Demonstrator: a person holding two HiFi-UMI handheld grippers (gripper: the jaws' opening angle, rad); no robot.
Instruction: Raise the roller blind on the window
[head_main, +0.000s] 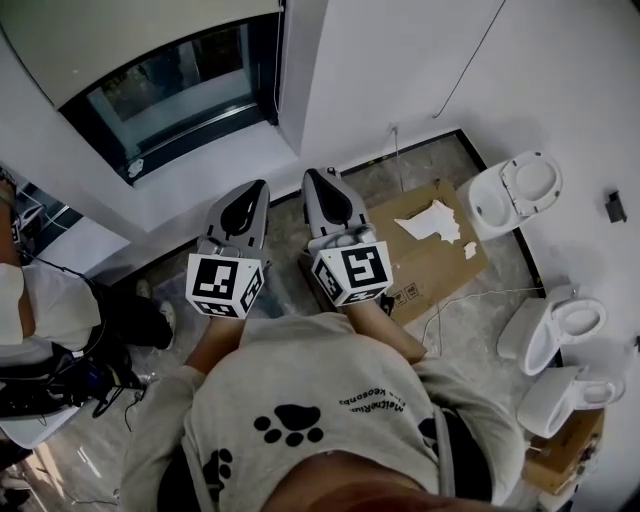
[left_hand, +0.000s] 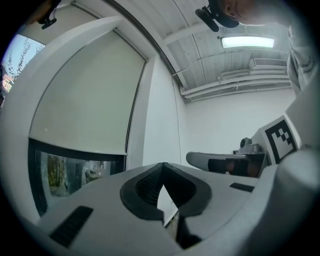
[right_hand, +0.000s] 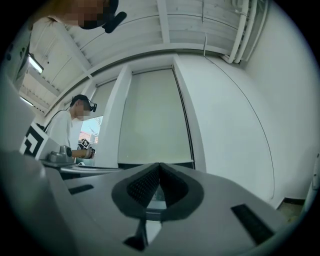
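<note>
Well, the roller blind (head_main: 130, 40) hangs at eleven o'clock in the head view. It covers most of the window (head_main: 170, 95), with only a strip of glass bare beneath its bottom bar.

Both tools point level at it from short of the sill. The left gripper (head_main: 256, 188) has its jaws pressed together on nothing, and the right gripper (head_main: 316, 176) is likewise closed and empty.

So the approach looks barely begun. The likely need is to find the blind's pull cord first. A thin dark line (left_hand: 133, 107) runs down the blind's right edge in the left gripper view, though whether that is cord or frame cannot be told.

Done well, one gripper would open before arriving and close squarely on the cord. It would then draw straight down along the frame in steady strokes, with the other gripper taking over below.

On to writing: the cardboard sheet (head_main: 440, 265) on the floor at three o'clock carries small printed symbols, too small to read. The sweatshirt (head_main: 330, 400) shows paw prints and an upside-down line of lettering, illegible here. The marker cubes (head_main: 225, 285) bear only black-and-white squares.
</note>
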